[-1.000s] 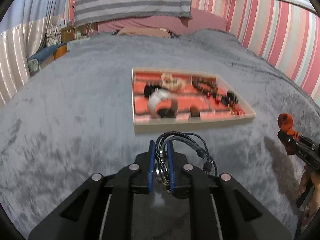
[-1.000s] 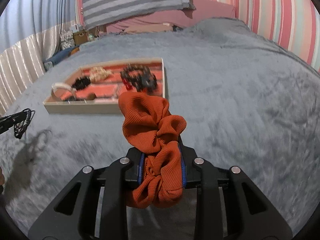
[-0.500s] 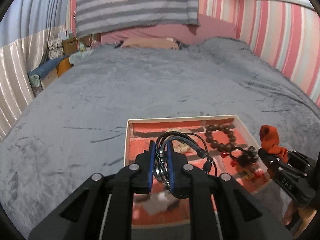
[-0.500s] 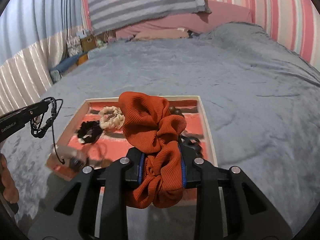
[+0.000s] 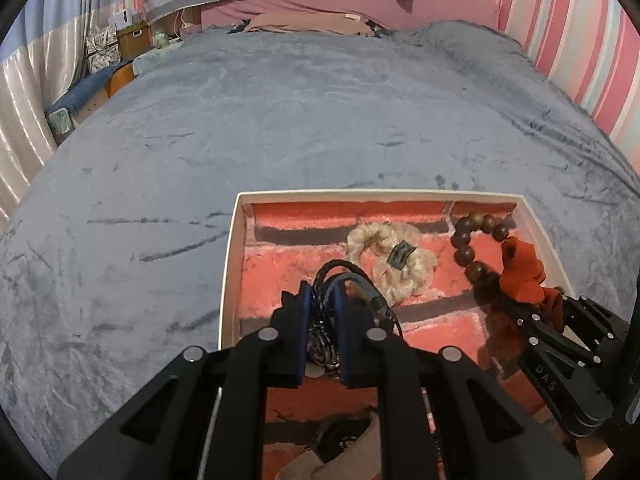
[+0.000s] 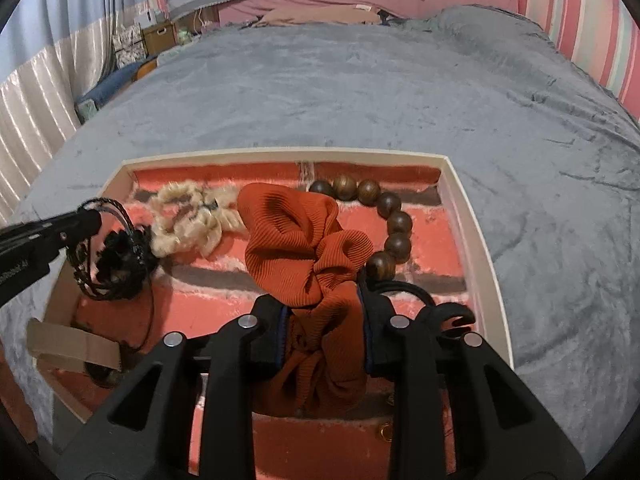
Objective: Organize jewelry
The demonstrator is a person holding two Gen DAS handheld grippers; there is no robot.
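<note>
Currently, in the left wrist view, the left gripper [image 5: 322, 312] is clamped on a black cord bracelet [image 5: 352, 280], its loops rising between the closed blue pads. It hangs over the left half of the tray [image 5: 230, 264], which lies on a grey blanket [image 5: 280, 112]. A cream scrunchie [image 5: 390, 258] and a wooden bead bracelet [image 5: 474, 252] lie on the tray's brick-pattern liner. The right gripper [image 5: 534, 300] appears at the right edge, holding an orange scrunchie [image 5: 522, 268].

From the right wrist view, the right gripper [image 6: 322, 320] is closed on the orange scrunchie [image 6: 300, 248], above the tray's [image 6: 472, 208] middle. The bead bracelet [image 6: 384, 216] curves just right of it; the cream scrunchie [image 6: 192, 222] lies left. The left gripper [image 6: 90, 220] enters from the left with the cord bracelet [image 6: 116, 260].
</note>
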